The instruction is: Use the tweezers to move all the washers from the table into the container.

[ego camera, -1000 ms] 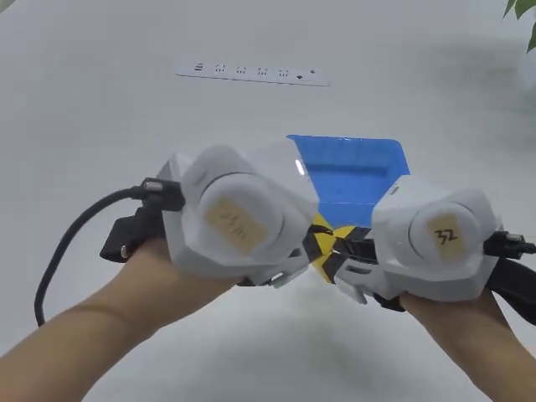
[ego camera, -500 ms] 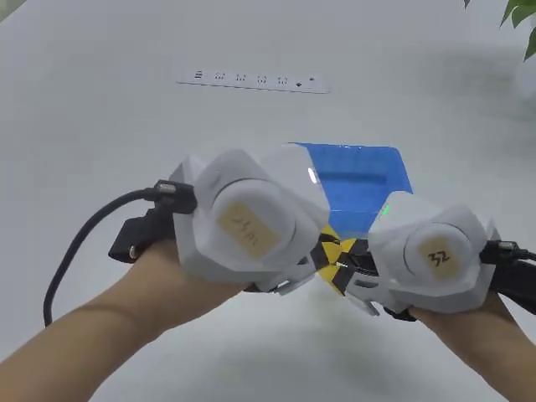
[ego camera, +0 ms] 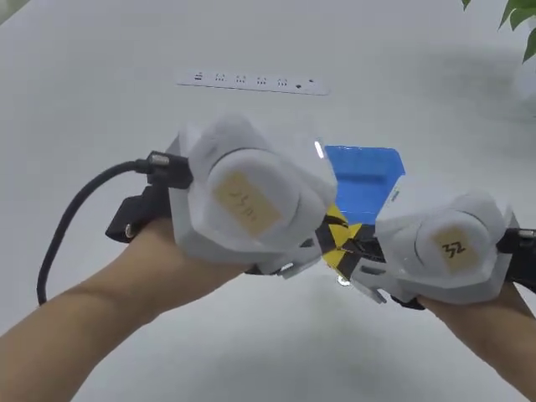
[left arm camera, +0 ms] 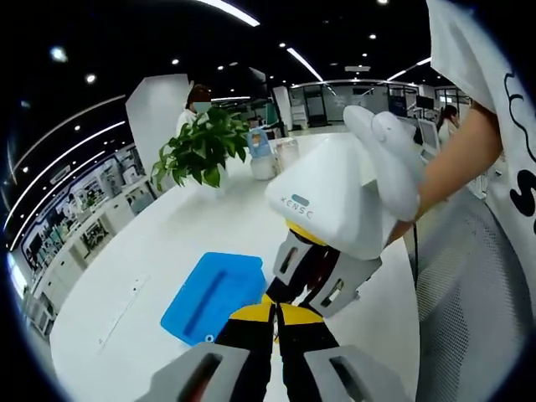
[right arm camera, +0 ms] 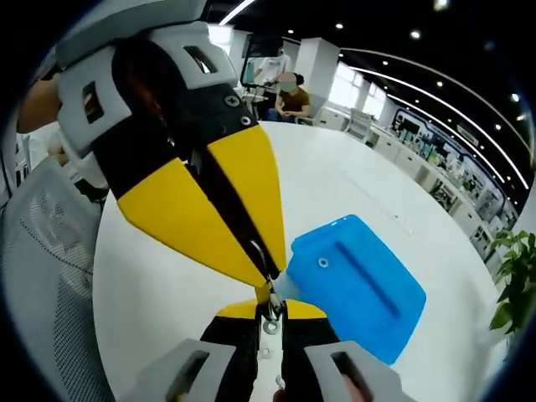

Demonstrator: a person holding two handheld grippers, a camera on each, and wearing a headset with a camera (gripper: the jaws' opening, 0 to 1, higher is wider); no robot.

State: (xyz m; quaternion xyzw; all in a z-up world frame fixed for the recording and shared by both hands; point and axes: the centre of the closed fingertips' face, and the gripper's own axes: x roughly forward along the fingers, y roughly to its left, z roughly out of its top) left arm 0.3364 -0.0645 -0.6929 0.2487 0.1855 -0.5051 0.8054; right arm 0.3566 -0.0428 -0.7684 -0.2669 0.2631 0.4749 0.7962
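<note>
My two grippers meet tip to tip in front of the blue container (ego camera: 368, 177). The left gripper (right arm camera: 266, 275) reaches in from the upper left of the right gripper view, its yellow jaws pressed together on a thin metal strip that looks like the tweezers (right arm camera: 260, 254). The strip runs down into my right gripper (right arm camera: 270, 311), whose jaws are also shut around it. One washer (right arm camera: 322, 262) lies inside the container (right arm camera: 360, 285). Small washers (right arm camera: 270, 326) lie on the white table just under the right gripper's tips. In the head view both white gripper bodies hide the tips.
A white power strip (ego camera: 251, 81) lies on the table (ego camera: 100, 109) beyond the container. Plant leaves (ego camera: 515, 21) hang in at the far right corner. A black cable (ego camera: 71, 222) trails from the left gripper. People stand in the distance.
The grippers have stayed tip to tip. The left gripper has lifted a little towards the camera and covers more of the container's left side; the right one sits slightly lower and further right.
</note>
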